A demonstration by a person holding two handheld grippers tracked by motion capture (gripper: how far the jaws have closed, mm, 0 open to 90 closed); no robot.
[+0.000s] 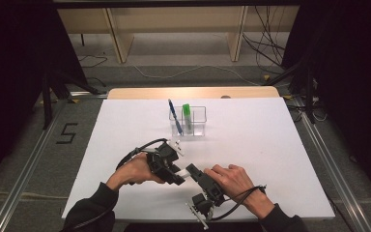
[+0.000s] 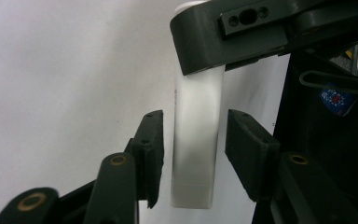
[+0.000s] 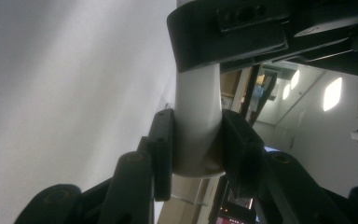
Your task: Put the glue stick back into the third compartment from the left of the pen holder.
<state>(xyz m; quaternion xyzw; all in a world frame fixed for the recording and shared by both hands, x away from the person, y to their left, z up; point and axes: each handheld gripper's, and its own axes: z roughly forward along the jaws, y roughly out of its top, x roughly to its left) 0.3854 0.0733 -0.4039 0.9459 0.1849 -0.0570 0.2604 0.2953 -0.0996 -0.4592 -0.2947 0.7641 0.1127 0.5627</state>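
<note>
Two claws share one white tube [image 2: 196, 140]: my right claw [image 3: 196, 154] clamps one end, my left claw [image 2: 193, 154] brackets the other, not quite touching, above the desk [image 1: 270, 145]. I'd close squarely before pulling apart.

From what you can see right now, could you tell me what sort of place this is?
Probably a lab or data-recording workspace: a white board serves as a staged work surface, loose cables trail over the grey floor behind it, and a number 5 is marked on the floor.

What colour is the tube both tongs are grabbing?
The tube is white, seen best in the left gripper view.
</note>
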